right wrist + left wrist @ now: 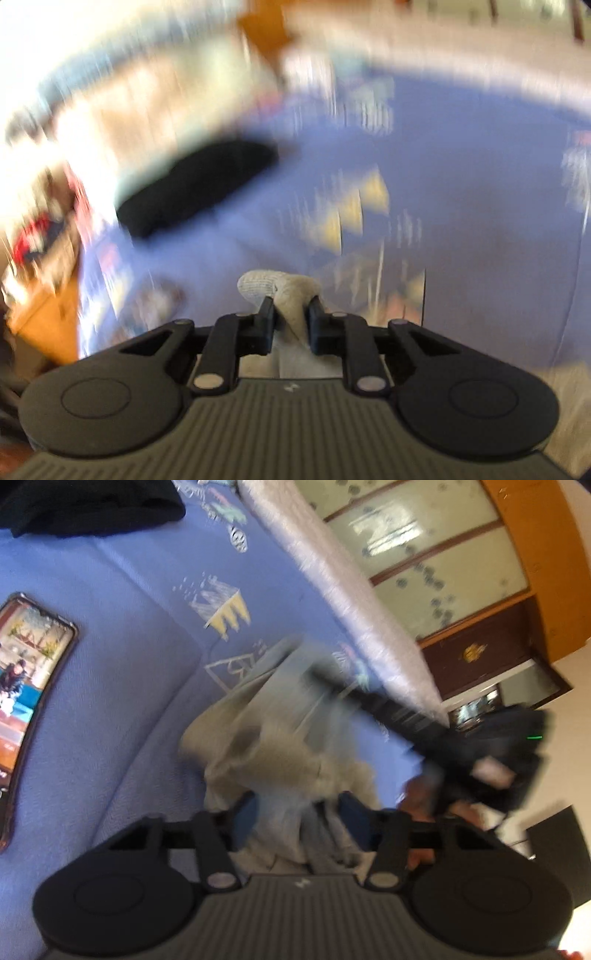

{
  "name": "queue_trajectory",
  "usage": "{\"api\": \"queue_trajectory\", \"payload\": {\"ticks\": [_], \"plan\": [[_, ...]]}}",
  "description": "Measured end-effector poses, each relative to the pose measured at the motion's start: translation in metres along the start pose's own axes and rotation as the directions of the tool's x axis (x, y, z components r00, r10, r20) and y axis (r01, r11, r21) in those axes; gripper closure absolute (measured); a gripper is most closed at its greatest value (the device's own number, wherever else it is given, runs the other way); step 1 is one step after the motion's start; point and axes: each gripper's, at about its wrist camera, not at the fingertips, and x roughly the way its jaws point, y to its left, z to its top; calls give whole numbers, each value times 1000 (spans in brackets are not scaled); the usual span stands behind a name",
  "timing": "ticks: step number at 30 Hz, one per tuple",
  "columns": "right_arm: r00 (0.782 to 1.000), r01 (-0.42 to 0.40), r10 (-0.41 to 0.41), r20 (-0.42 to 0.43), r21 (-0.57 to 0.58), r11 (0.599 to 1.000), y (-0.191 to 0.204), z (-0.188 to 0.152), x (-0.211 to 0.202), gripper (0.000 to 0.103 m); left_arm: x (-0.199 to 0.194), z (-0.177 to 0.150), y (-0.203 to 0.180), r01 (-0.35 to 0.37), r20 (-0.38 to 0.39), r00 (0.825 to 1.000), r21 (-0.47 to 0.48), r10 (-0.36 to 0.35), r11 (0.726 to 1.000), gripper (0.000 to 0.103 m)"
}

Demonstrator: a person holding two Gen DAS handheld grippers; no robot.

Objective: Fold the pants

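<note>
The beige-grey pants [280, 738] lie bunched on the blue printed bedsheet [110, 701]. In the left wrist view my left gripper [297, 818] has a thick fold of the pants filling the gap between its blue pads [245, 819]. The dark, blurred body of the right gripper [487, 746] comes in from the right, with its fingers over the far part of the bundle and a hand [417, 794] under it. In the right wrist view my right gripper [291, 314] is shut on a rolled edge of the pants [295, 291], lifted above the sheet [461, 258].
A phone [26, 686] with a lit screen lies on the sheet at the left. A black garment [92, 506] [195, 192] rests at the far side of the bed. A pale fluffy blanket edge [332, 572] runs along the bed, with a wooden wardrobe [443, 554] behind it.
</note>
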Motion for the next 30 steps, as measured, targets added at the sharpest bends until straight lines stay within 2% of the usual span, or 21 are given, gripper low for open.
{"api": "queue_trajectory", "payload": {"ticks": [1,2,4,5,7,9,10,11,12,14,16,18,20,21,22,23,24,26,28,30], "plan": [[998,13,-13,67,10,1000,-3,2,-4,82,5,0,2,-26,-6,1000,5,26,1000,60],[994,42,-44,98,26,999,-7,2,-3,82,10,1,3,-78,-5,997,17,78,997,60],[980,174,-178,83,53,983,-15,0,13,73,18,2,7,-182,-9,983,25,182,983,59],[970,236,-238,44,55,970,-19,-3,24,65,20,2,11,-203,-21,979,10,203,979,59],[965,260,-261,0,101,960,-29,-10,26,63,13,2,17,-149,-17,989,-21,149,989,56],[984,161,-172,47,180,970,-32,-16,6,59,4,4,19,-99,14,995,-35,99,994,42],[990,106,-120,71,175,979,-27,-20,-7,55,1,6,19,-89,27,996,-40,91,995,38],[993,65,-78,89,138,988,-20,-24,-15,44,-1,10,20,-80,38,996,-46,82,996,33],[995,27,-33,94,65,998,-8,-30,-25,35,-1,12,21,-72,43,996,-54,74,996,33],[997,-39,45,65,-81,996,12,-45,-36,30,-2,17,24,-51,52,997,-79,55,996,33],[999,-51,54,9,-187,981,30,-59,-34,26,-4,19,25,-40,73,996,-99,47,994,33],[1000,-6,-1,-24,-285,958,47,-73,-26,26,-5,20,24,-50,83,995,-104,59,993,33],[999,6,-22,-45,-325,946,59,-84,-9,26,-3,19,23,-61,77,995,-104,69,993,33],[998,25,-45,-51,-342,939,65,-88,0,31,-3,18,23,-64,75,995,-105,72,992,33],[995,60,-86,-53,-369,928,69,-91,9,42,-3,17,22,-64,76,994,-106,72,992,33],[990,103,-131,-45,-387,916,71,-91,16,73,-4,16,21,-61,80,994,-108,70,992,33],[991,113,-129,-25,-333,936,62,-85,15,79,-6,15,22,-57,85,994,-110,67,992,33],[998,43,-40,43,-81,996,29,-69,-18,80,-6,16,24,-53,94,994,-114,64,992,32],[991,9,-27,131,138,990,-9,-60,-43,80,-3,16,24,-59,85,994,-115,69,992,32],[985,38,-77,157,240,970,-33,-53,-55,80,8,17,22,-66,58,996,-116,73,991,32]]}}
